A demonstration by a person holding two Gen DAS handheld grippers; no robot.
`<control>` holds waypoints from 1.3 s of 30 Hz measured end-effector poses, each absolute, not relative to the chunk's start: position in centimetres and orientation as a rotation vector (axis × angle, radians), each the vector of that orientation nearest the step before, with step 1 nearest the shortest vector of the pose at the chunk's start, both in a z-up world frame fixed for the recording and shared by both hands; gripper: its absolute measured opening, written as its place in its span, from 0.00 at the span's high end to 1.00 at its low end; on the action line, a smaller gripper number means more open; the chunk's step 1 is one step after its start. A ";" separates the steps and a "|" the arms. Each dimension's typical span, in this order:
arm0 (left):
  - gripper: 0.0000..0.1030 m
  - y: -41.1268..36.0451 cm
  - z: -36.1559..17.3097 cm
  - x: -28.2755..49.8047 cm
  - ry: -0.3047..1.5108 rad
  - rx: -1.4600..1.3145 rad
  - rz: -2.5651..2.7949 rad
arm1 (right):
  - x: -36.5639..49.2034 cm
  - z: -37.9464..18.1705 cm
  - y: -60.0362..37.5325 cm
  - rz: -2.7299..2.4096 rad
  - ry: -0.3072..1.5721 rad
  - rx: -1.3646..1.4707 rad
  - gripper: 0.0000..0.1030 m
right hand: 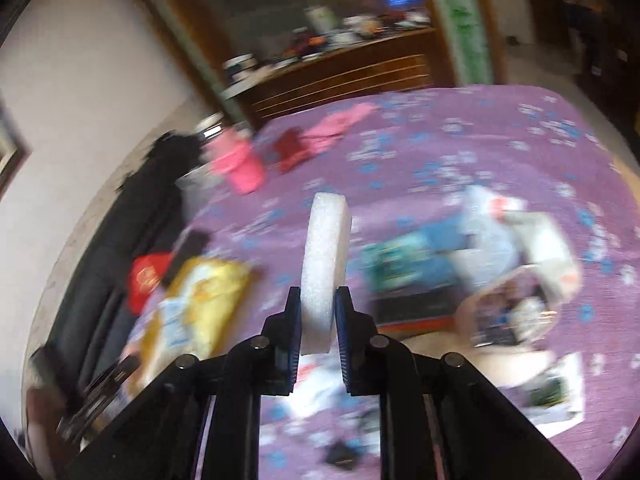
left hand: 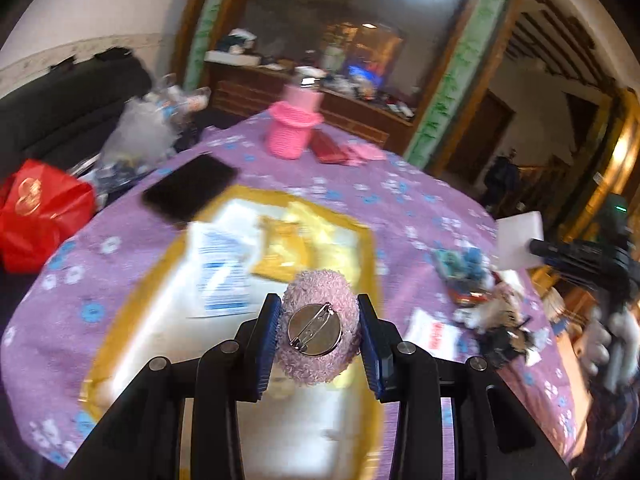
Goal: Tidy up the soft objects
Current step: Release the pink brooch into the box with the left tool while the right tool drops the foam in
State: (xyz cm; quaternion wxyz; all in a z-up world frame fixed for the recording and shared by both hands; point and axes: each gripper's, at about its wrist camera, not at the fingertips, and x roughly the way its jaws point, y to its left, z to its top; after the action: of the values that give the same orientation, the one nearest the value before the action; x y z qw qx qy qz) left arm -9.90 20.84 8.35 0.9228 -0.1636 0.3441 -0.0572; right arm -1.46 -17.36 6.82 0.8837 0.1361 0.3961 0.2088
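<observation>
The left gripper (left hand: pixel 318 338) angles down over the yellow-edged bag (left hand: pixel 168 304), clamping a fuzzy pink brooch (left hand: pixel 318 328). The right gripper (right hand: pixel 318 320) pinches a white foam pad (right hand: pixel 324 256) above the purple tablecloth (right hand: pixel 460 140).

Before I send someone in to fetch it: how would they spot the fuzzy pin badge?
Over the purple flowered tablecloth, above the yellow-edged white bag, the left gripper clamps a round fuzzy pink badge. Only it shows a silver metal back with a safety pin.
</observation>
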 end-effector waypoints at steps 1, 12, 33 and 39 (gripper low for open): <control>0.62 21.4 8.1 -9.9 0.713 -0.341 -0.101 | -1.8 6.8 -15.8 0.482 0.834 0.276 0.85; 0.45 26.4 3.6 -7.2 0.900 -0.378 0.066 | -4.4 2.5 0.2 0.922 1.046 0.207 0.85; 0.34 29.9 7.0 -13.3 0.705 -0.437 0.082 | 0.5 -3.0 9.3 0.731 1.196 0.053 0.84; 0.30 29.1 7.7 -14.0 0.699 -0.418 0.079 | -1.8 -2.4 8.9 0.906 1.199 0.047 0.81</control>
State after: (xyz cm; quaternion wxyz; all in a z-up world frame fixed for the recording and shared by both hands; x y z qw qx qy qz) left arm -14.02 29.10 7.71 0.9175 -0.2031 0.3398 0.0383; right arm -1.77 8.91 -2.36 0.7304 0.0213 0.5447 0.4115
